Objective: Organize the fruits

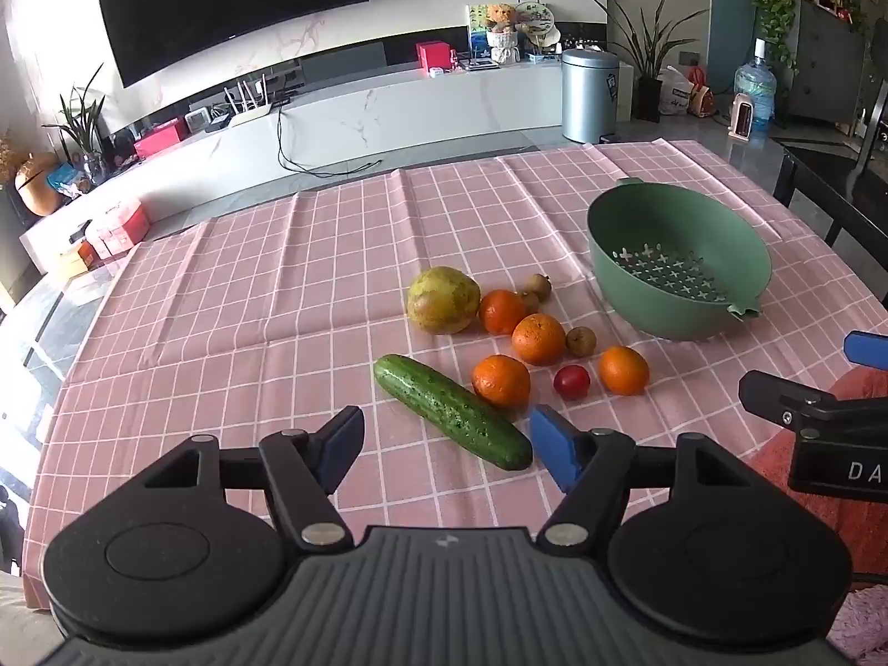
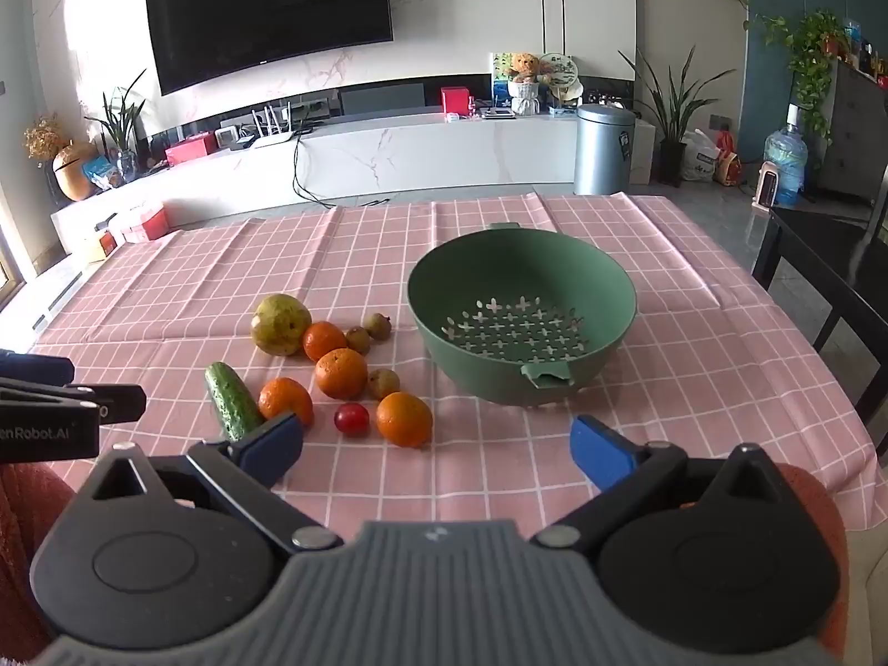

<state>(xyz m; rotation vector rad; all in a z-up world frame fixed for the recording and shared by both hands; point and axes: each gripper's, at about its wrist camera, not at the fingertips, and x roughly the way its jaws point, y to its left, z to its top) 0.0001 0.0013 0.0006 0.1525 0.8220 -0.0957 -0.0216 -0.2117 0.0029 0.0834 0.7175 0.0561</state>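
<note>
My left gripper (image 1: 444, 447) hangs over the near part of the tabletop (image 1: 266, 288), jaws spread wide and holding nothing. The cucumber (image 1: 450, 410) lies directly ahead of it, its near end between the two blue pads though touched by neither. Its long axis runs diagonally, from far-left to near-right in the left wrist view, so the jaws would need to straddle it across its narrow width.

My right gripper (image 2: 438, 447) is likewise spread and empty. It sits to the right of the fruit cluster, with the green colander (image 2: 521, 327) ahead and slightly right of it (its perforated floor is bare). The nearest orange (image 2: 404, 419) and the small red fruit (image 2: 351, 419) lie just ahead-left of the right gripper; the cucumber is partly hidden behind its left finger.

Judgement: the left gripper is nearer the cucumber, the right gripper nearer the colander and the closest orange. The fruit, a large yellow-green fruit (image 1: 443, 299), four oranges and three small brownish fruits, forms a loose group left of the colander, none of it yet inside.

The surface is a pink checked cloth with fold creases. Beyond the tabletop: a wall-mounted television (image 2: 266, 11), a white media console (image 2: 388, 155), a metal bin (image 2: 604, 150), potted plants.
</note>
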